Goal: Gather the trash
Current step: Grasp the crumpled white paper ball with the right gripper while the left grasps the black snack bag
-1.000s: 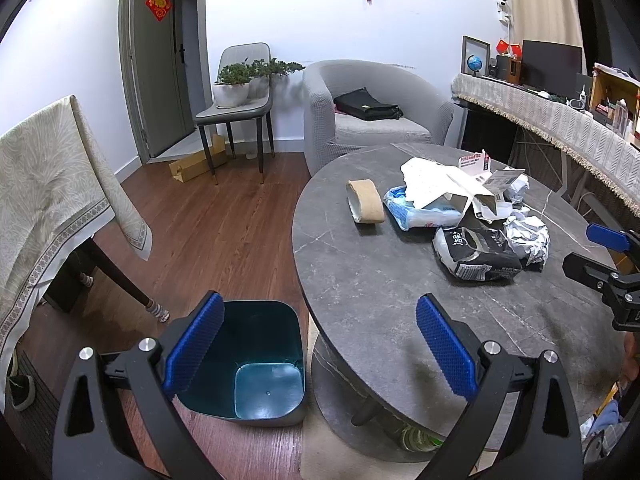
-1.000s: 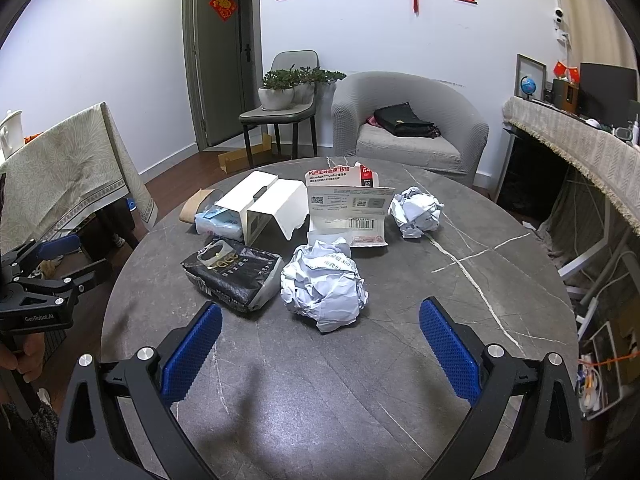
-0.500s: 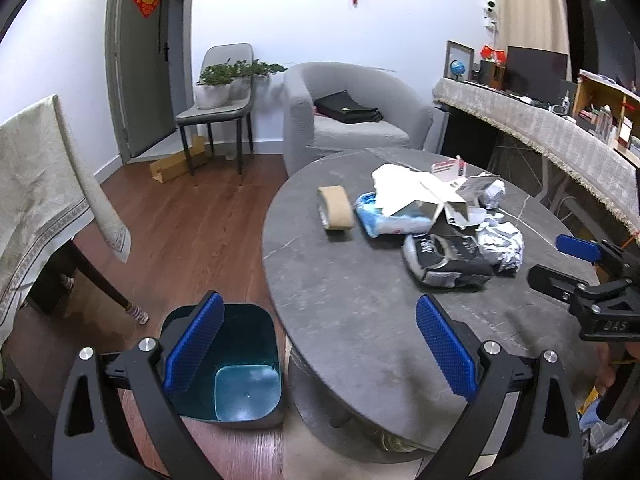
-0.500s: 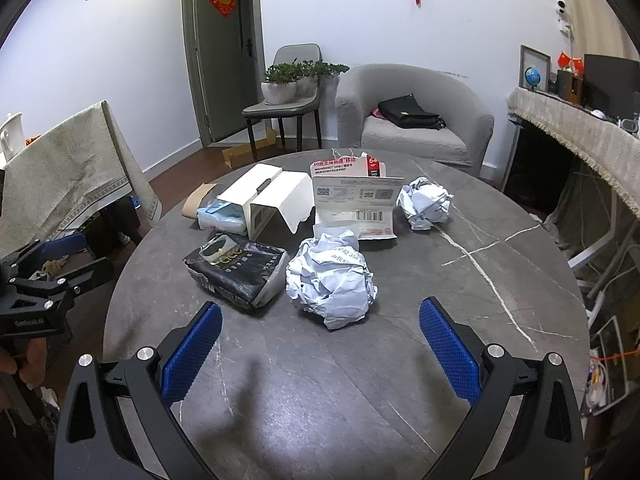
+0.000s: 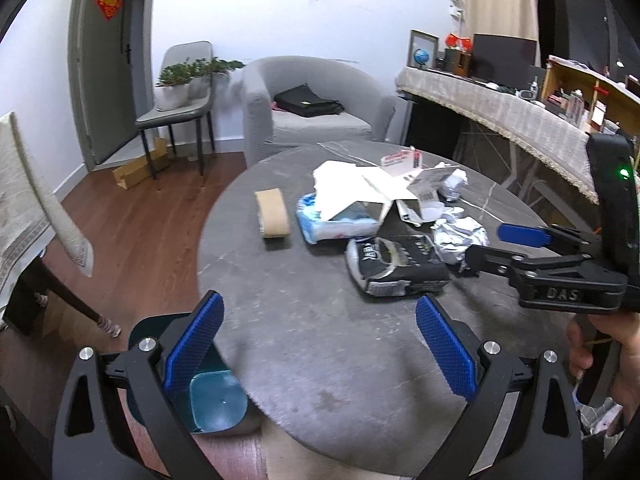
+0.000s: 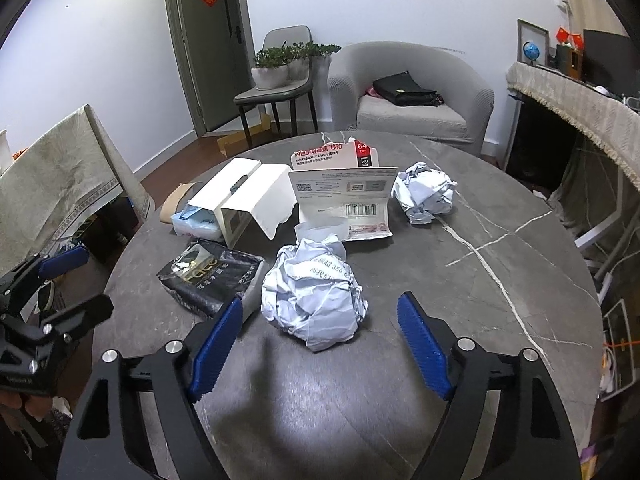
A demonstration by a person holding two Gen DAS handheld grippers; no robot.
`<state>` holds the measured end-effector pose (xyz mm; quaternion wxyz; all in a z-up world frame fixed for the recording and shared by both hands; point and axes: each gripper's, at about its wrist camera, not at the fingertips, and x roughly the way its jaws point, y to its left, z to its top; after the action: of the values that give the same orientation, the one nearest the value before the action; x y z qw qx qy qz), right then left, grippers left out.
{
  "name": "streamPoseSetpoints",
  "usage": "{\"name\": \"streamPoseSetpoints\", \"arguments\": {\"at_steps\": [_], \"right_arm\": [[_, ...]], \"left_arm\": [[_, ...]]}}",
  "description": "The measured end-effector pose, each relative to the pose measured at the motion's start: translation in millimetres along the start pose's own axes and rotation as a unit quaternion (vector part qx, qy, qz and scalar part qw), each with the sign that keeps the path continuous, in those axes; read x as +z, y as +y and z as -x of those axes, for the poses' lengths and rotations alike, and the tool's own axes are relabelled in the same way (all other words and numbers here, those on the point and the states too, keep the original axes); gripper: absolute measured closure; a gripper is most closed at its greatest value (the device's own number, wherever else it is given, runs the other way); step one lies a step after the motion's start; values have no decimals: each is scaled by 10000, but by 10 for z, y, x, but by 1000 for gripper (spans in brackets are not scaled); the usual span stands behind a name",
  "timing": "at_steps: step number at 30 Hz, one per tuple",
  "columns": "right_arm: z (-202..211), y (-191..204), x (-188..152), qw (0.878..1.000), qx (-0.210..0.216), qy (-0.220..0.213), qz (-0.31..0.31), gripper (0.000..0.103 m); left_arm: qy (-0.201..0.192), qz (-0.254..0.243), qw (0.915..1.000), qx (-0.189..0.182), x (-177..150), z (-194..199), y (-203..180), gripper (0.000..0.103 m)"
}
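Right gripper [image 6: 320, 348]: jaws closing, not yet touching crumpled white paper ball [image 6: 312, 296]
Left gripper [image 5: 320, 352]: released, empty, over round grey marble table [image 5: 320, 340]

The right tool [image 6: 318, 342] tilts downward, its 2 blue-padded fingers [image 6: 422, 346] closing with nothing pressed between them. The left tool [image 5: 318, 350] also angles down, jaws spread wide and empty. A hand [image 5: 612, 364] grips the right tool's handle.

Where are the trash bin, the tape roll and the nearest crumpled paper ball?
trash bin [image 5: 216, 400], left wrist view, inside floor.
tape roll [image 5: 273, 213], left wrist view, outer band.
crumpled paper ball [image 6: 312, 292], right wrist view, front face.
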<state>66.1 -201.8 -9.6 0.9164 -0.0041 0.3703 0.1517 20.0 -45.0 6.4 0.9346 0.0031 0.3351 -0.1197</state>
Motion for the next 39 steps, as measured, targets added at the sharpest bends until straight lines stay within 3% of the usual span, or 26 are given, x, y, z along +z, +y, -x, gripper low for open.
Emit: {"name": "streamPoseSetpoints", "arguments": {"at_steps": [9, 14, 20, 39], "right_arm": [[-167, -74, 93, 9990, 214, 365, -127, 28], [-248, -62, 122, 9981, 267, 559, -69, 35], [-287, -56, 163, 9977, 299, 602, 39, 48], [-101, -369, 197, 9983, 300, 409, -289, 49]], "left_arm": [[121, -308, 9986, -415, 108, -154, -133, 4], [304, -516, 9966, -567, 151, -276, -237, 4], [483, -605, 9957, -515, 196, -426, -310, 4], [1019, -727, 9921, -123, 305, -800, -587, 4]]}}
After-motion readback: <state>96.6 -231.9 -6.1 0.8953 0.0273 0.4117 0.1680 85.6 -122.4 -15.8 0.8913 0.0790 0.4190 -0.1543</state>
